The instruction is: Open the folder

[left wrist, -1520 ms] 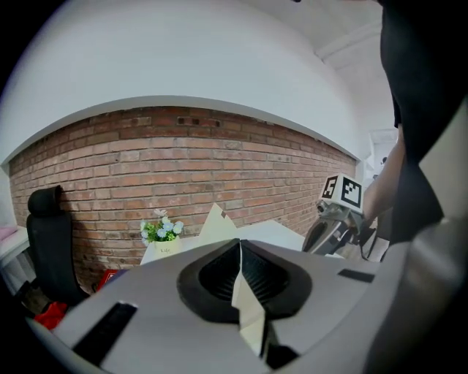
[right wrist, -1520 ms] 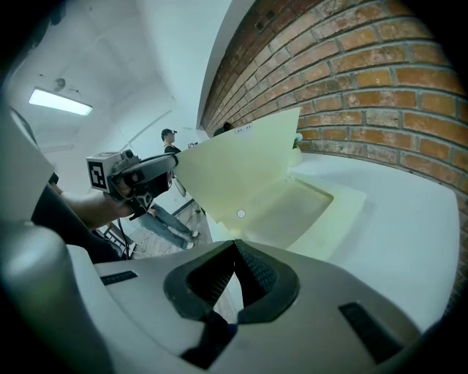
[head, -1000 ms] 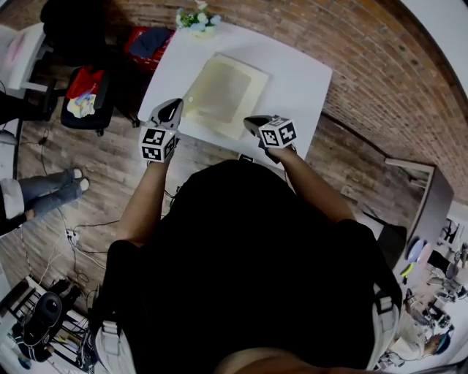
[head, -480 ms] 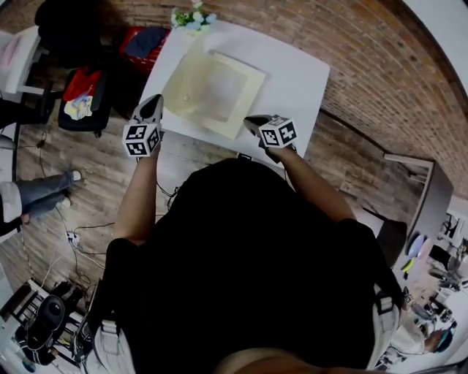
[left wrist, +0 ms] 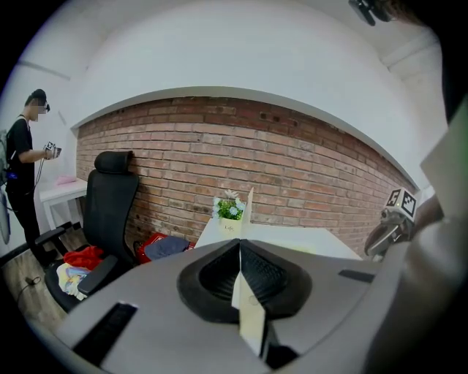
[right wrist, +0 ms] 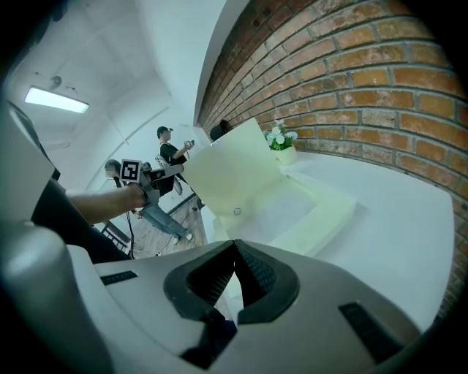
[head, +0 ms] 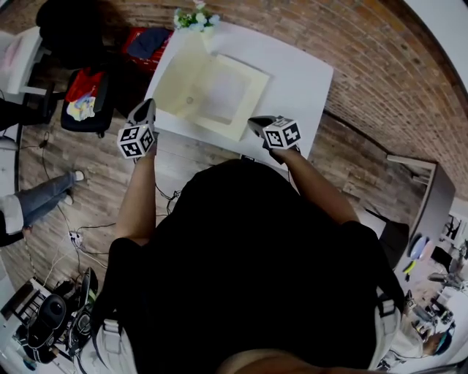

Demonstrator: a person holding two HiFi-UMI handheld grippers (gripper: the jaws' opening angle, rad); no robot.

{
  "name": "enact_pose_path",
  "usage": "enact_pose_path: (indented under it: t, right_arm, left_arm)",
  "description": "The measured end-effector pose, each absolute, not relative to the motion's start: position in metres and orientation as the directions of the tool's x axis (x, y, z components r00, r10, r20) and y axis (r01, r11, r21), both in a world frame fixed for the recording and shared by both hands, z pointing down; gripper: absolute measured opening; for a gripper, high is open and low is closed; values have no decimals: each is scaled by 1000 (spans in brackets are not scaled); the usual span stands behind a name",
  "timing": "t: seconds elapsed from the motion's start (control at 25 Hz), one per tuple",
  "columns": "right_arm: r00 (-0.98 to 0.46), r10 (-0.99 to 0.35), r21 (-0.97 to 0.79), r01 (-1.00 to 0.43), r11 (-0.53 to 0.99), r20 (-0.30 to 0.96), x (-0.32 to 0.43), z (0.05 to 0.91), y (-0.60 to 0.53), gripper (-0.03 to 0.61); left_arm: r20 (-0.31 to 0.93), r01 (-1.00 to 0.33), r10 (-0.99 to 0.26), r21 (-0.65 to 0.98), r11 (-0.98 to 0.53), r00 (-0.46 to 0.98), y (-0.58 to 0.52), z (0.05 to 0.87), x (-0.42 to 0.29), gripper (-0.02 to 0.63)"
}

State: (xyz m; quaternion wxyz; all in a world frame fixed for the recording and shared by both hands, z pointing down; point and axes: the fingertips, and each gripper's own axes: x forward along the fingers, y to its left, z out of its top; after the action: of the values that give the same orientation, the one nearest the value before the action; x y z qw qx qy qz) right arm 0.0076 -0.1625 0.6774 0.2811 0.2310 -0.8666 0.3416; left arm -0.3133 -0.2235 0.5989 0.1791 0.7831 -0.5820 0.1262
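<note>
One pale-yellow plastic folder on white rectangular table, directly ahead of right gripper; inside pale, contents indistinct. Front cover raised, its edge pinched between pressed-together jaws of left gripper. Right gripper jaws closed on folder's near corner. One small white pot of flowers beyond folder, well apart from both grippers. Left gripper view: cover edge-on, rest of folder hidden by gripper body.

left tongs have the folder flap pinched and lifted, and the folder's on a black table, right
Not quite: the table is white, not black, as the head view shows. The rest holds: the left tongs pinch the folder flap, lifted off the folder.
</note>
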Motion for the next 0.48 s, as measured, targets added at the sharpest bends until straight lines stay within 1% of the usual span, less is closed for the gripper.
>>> enact_pose_path:
  t: [0.48]
  right_arm:
    - [-734, -227, -464, -605, 646, 641, 10, 676, -164, 25]
  left_arm:
    - [454, -972, -860, 107, -209, 235, -226, 617, -346, 14]
